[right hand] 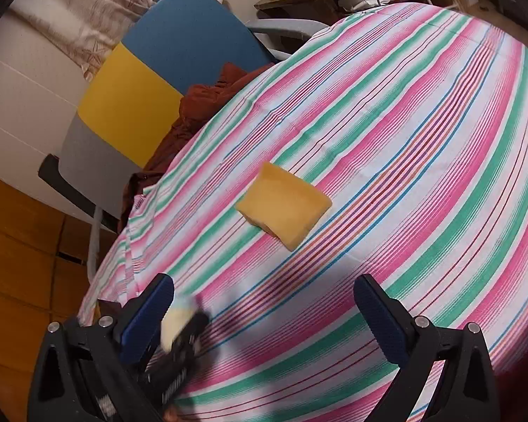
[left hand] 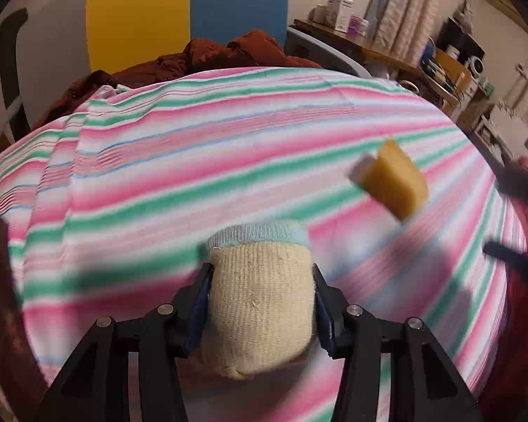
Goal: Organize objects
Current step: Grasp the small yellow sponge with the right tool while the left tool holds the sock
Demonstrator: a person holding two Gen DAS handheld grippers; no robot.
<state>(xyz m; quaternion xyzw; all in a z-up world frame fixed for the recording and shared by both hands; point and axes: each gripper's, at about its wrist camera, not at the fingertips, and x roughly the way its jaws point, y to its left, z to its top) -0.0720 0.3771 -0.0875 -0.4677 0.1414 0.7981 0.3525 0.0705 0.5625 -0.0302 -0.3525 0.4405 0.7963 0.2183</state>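
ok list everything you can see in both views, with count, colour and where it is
rolled sock: 1, beige with pale blue cuff, held between the left tongs' fingers
sponge: 1, yellow, lying on the cloth ahead of the right tongs
striped cloth: 1, pink, green, white and blue, covering the table
chair: 1, blue, yellow and grey back, at the far edge
rust-red garment: 1, bunched on the chair
boxes: several, white and purple, on a wooden side table
left tongs: 1, black with blue pads, shut on the sock
right tongs: 1, black with blue pads, open above the cloth
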